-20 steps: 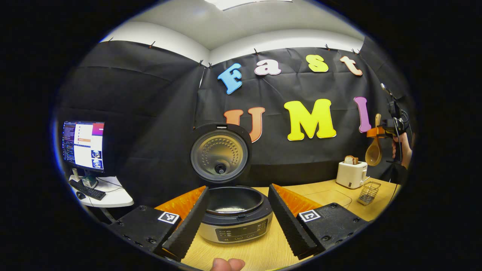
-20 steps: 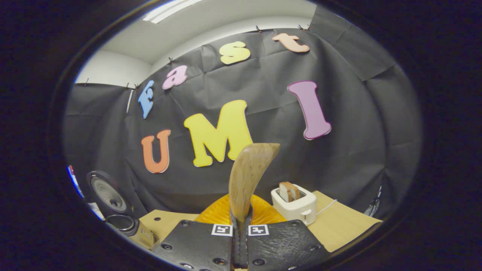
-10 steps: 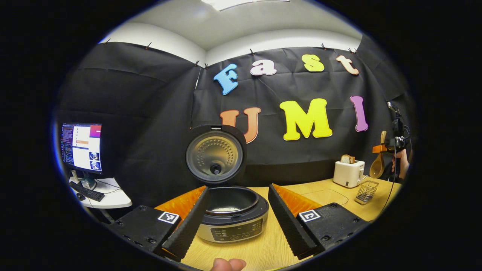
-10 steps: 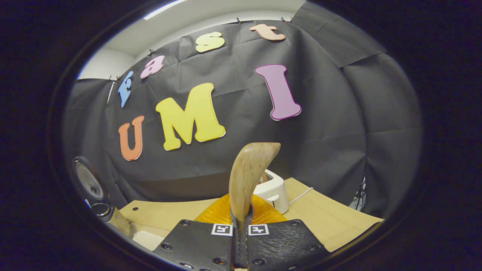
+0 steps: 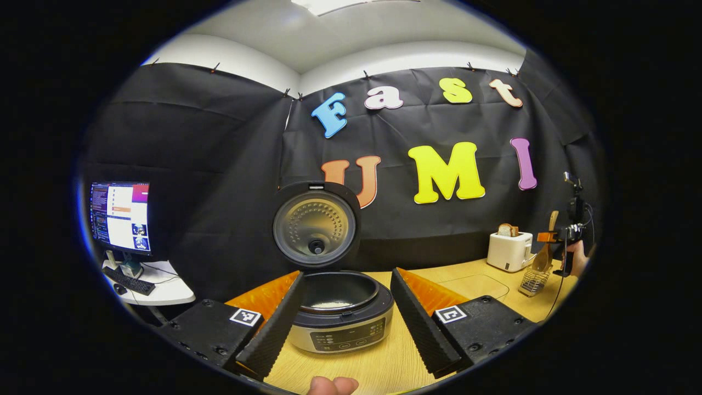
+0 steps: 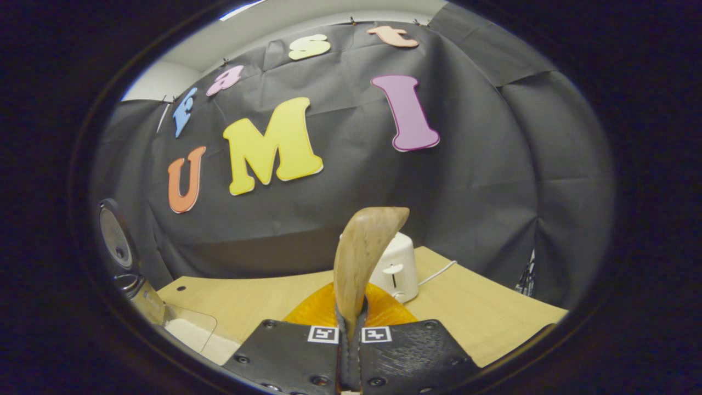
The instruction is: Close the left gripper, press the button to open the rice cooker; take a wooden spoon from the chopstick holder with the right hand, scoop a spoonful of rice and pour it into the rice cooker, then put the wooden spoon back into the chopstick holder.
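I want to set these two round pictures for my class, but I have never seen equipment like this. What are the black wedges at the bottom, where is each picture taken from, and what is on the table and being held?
No robot here: a person holds a two-finger gripper in each hand, and a camera rides on each, looking along its fingers.

In the left gripper view, the wedges are the left gripper, standing open. Between them, on the wooden table, sits the rice cooker, lid up, some rice inside. Far right are a toaster with bread and a wire chopstick holder. There the right gripper holds the wooden spoon, bowl down, at the holder; whether it is already inside is too small to tell.

In the right gripper view, that gripper's fingers are pressed together on the spoon's handle, which sticks up in front of the toaster.
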`<action>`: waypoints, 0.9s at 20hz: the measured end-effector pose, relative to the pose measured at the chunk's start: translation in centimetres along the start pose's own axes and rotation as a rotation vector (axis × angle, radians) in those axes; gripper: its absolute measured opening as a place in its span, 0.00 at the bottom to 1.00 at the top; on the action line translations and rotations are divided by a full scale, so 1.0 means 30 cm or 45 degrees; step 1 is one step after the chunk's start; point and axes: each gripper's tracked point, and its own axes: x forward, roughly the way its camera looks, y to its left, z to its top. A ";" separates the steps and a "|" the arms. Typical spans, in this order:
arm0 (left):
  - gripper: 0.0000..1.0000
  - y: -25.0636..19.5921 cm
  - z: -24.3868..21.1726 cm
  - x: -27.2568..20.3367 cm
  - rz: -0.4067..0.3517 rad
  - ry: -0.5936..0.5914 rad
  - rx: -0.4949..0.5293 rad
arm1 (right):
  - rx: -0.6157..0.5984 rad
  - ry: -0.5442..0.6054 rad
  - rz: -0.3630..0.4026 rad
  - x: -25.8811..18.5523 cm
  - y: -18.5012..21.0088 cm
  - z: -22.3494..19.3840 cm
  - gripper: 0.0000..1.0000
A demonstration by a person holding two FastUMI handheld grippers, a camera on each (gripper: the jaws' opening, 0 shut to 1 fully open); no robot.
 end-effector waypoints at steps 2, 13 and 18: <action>0.99 0.004 -0.005 0.001 -0.004 0.006 -0.009 | -0.007 0.021 0.016 0.009 0.004 -0.043 0.01; 0.99 0.028 -0.025 0.006 0.007 0.040 -0.028 | -0.055 0.091 -0.012 0.018 -0.022 -0.159 0.07; 0.99 0.015 -0.021 0.002 0.000 0.034 -0.021 | -0.110 0.041 -0.020 -0.018 -0.005 -0.122 0.12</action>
